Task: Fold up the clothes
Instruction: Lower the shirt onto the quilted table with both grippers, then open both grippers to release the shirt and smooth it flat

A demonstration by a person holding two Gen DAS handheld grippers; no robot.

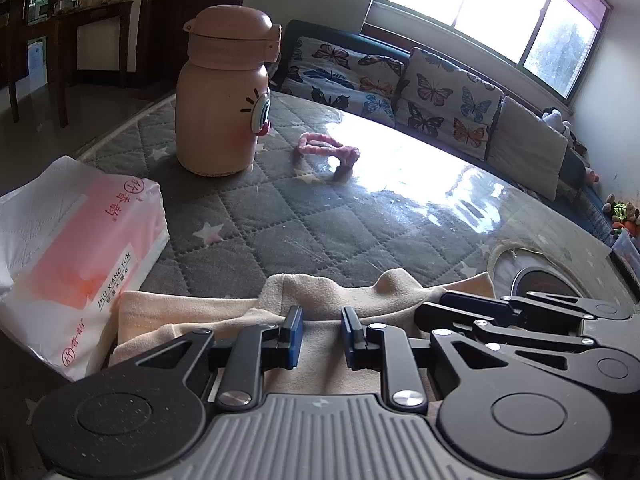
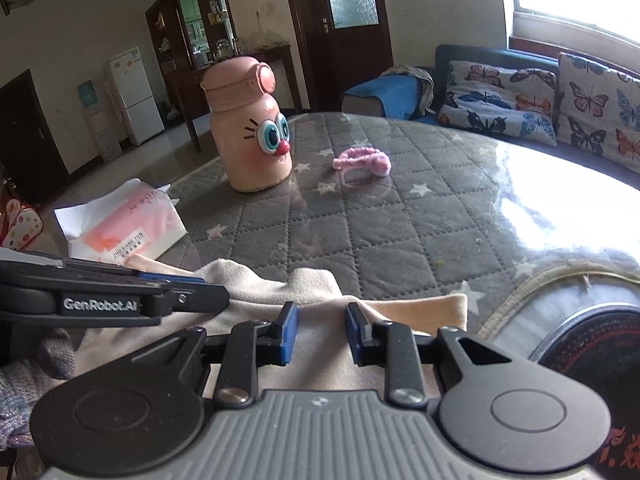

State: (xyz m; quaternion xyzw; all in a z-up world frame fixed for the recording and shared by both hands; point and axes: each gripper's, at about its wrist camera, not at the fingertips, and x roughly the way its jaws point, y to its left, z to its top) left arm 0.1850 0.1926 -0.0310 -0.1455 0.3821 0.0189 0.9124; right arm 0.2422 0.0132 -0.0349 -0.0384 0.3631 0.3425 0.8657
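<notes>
Quilting in grey with pale stars covers the surface [image 1: 304, 216] under a glossy sheet. A cream cloth [image 2: 256, 320] lies bunched at its near edge, beside a tissue pack [image 1: 80, 252]. Farther off stand a pink cartoon-faced bottle [image 2: 252, 128] and a pink hair tie [image 2: 364, 162]. The left gripper [image 1: 320, 334] and the right gripper [image 2: 320, 330] sit side by side over the cloth, pads parted; whether either pinches it I cannot tell.

The table [image 1: 320, 216] carries a grey quilted star-pattern cover (under a glossy clear sheet). Directly on it: pink bottle [image 1: 224, 96], pink hair tie [image 1: 326, 150], tissue pack [image 1: 76, 256], beige cloth [image 1: 320, 292].
</notes>
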